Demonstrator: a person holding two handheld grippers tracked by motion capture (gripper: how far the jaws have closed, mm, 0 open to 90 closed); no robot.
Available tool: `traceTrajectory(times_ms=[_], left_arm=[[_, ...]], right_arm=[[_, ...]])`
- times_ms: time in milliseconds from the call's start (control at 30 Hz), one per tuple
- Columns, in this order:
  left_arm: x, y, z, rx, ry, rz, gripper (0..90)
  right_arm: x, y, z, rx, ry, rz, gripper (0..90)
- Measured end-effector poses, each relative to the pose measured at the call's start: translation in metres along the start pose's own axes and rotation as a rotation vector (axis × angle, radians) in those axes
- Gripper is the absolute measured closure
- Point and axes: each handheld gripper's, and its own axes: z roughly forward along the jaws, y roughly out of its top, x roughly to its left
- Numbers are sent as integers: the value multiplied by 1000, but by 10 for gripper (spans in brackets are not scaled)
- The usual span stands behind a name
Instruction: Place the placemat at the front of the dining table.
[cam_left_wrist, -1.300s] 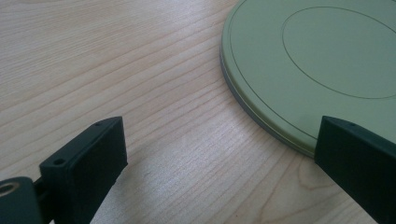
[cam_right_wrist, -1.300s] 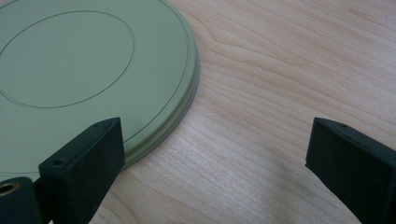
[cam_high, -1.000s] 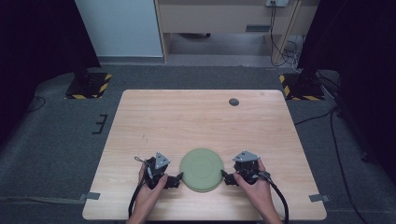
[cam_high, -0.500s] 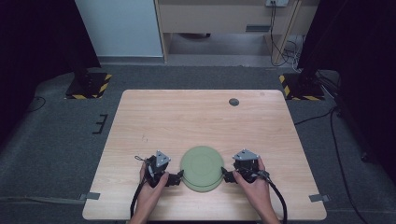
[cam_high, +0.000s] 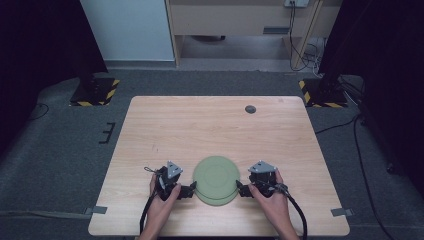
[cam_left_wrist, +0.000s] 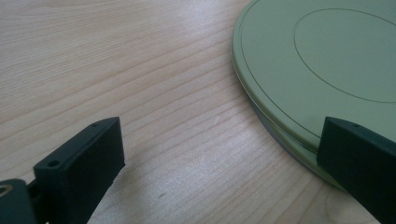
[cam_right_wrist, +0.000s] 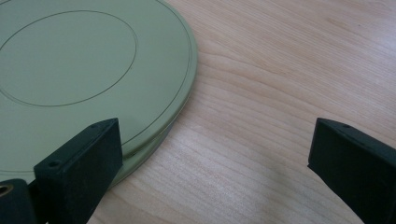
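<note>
A stack of flat, round, green plates (cam_high: 217, 179) lies near the front edge of the wooden table (cam_high: 210, 125). My left gripper (cam_high: 190, 190) sits at the stack's left rim, open, with its right jaw over the plate edge (cam_left_wrist: 280, 116) and its left jaw over bare wood. My right gripper (cam_high: 241, 189) is at the stack's right rim, open too, its left jaw over the top plate (cam_right_wrist: 79, 70). A second rim shows under the top plate in both gripper views. Nothing is held by either gripper.
A small dark round disc (cam_high: 250, 109) lies on the table near its far right corner. Beyond the table are grey floor, yellow-black striped stand bases (cam_high: 95, 92) and cables (cam_high: 300, 45). Bare wood lies behind the plates.
Both hands and grippers stay at the sides of the plate stack; only a very slight shift of the hands shows.
</note>
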Motion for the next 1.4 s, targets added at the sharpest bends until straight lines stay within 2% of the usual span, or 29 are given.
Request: traceTrajectory(times_ms=[233,467,633,967,1133,1267,1400], left_arm=[[1,2,4,-7,18,-19,3],[-1,2,2,-9,20,-20,35],[-1,2,3,-8,24,-22,17],[0,4,6,-9,36,-31,12],[-2,3,4,-4,21,-30,30],[-3,4,4,-3,29,-22,18],[-2,4,6,-4,25,-32,3]], right_arm=[[-1,1,3,-3,-21,17,25],[1,1,0,-2,-6,2,52],[3,0,0,7,4,-3,49],[0,2,4,0,-15,23,26],[1,0,2,7,4,5,48],[4,1,2,8,7,-4,40],[1,1,4,11,12,19,26]])
